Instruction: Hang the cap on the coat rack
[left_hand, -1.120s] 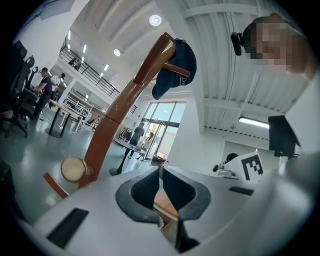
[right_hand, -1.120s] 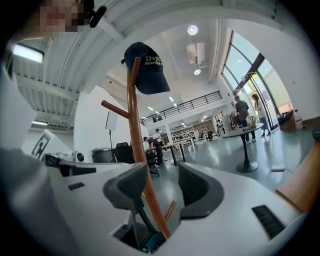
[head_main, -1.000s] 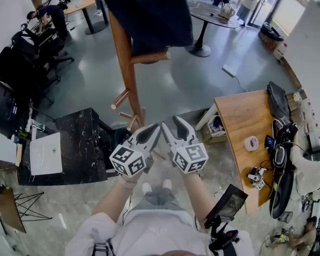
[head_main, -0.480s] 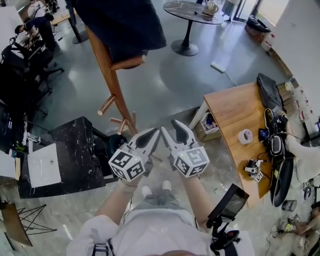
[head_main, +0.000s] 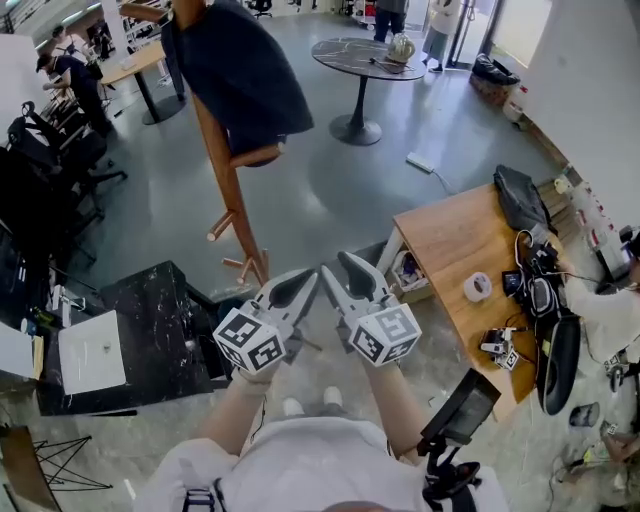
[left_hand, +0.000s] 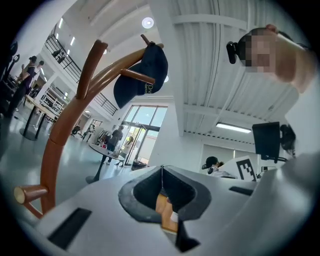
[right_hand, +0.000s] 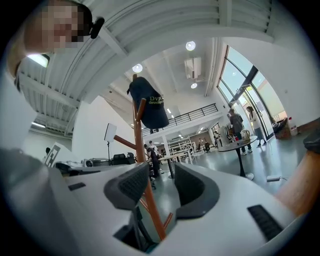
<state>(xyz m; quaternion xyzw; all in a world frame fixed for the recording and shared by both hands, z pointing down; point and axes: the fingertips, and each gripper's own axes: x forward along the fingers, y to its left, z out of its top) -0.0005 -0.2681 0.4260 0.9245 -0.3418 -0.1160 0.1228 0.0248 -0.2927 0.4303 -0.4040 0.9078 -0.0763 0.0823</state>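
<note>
Cap (head_main: 240, 75) is hung on the coat rack (head_main: 228, 195) at eleven o'clock; left gripper (head_main: 303, 283) is closed, right gripper (head_main: 337, 270) parted.

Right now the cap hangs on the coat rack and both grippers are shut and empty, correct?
Not both: the right gripper is open, as the right gripper view shows; only the left gripper is shut. The cap hangs on the coat rack and both are empty.

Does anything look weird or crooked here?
Nothing stands out. The cap hangs on an upper peg of the coat rack. The left gripper is shut and empty, the right gripper is open and empty, and neither touches the cap.
</note>
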